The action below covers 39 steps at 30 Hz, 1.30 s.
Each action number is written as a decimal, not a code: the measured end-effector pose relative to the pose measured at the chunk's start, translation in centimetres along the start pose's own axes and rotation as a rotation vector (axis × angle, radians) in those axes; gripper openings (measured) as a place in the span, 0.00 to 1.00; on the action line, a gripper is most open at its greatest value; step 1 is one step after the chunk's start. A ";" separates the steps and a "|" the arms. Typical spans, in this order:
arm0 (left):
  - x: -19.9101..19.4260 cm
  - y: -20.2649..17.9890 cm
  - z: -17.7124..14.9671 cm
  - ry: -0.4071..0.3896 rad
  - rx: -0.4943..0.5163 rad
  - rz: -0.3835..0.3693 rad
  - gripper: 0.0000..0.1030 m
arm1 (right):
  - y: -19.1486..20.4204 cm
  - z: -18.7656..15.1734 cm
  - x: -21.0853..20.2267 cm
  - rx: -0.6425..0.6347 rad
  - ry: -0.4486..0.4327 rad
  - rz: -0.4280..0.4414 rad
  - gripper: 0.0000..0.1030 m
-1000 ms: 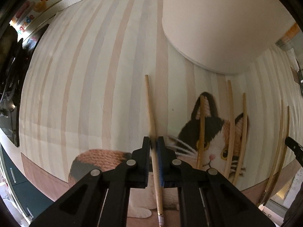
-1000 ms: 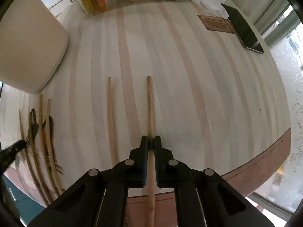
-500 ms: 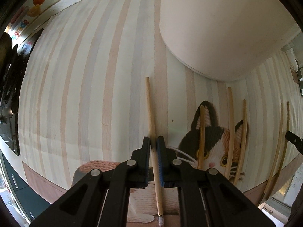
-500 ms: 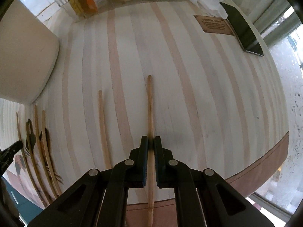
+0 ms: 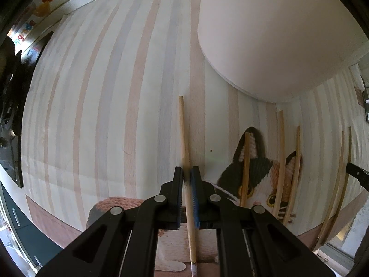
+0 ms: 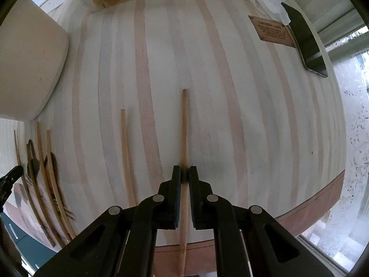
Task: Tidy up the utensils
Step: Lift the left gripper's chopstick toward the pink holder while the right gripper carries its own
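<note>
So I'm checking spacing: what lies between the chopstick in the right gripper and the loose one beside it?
Only bare striped cloth lies between the held chopstick and the loose chopstick, as the right wrist view shows.

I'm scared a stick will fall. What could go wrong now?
Each pair of tongs pinches one chopstick: left tongs, right tongs. The right chopstick is held near its middle, so it might tip or slip. Setting it down could knock the loose chopstick beside it.

Home dining table, striped tablecloth [image 6: 207,69], chopsticks [image 5: 280,161]
</note>
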<state>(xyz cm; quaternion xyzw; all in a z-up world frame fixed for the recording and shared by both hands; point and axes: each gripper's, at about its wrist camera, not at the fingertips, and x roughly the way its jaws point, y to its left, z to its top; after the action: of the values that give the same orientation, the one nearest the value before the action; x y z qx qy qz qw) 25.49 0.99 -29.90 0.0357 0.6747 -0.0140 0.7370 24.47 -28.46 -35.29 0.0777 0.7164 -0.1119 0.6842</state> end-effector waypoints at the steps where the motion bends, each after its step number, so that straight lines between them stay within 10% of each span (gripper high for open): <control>1: 0.0 0.0 0.1 -0.006 -0.003 0.006 0.05 | 0.0 0.1 0.0 0.009 -0.005 0.004 0.08; 16: -9.5 1.8 0.1 -0.304 -0.082 0.111 0.04 | -1.4 -1.0 -6.3 0.077 -0.246 0.041 0.06; 30: -19.9 2.3 -0.1 -0.536 -0.138 0.022 0.04 | -1.2 -2.9 -16.1 0.055 -0.516 0.092 0.06; 39: -29.4 2.6 0.4 -0.670 -0.158 -0.094 0.04 | -1.3 -1.1 -24.1 0.070 -0.616 0.279 0.06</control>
<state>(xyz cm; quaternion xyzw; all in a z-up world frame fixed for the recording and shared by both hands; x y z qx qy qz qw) 23.47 2.77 -0.50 -0.0590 0.3954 -0.0066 0.9166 24.28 -28.43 -11.18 0.1612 0.4543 -0.0598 0.8741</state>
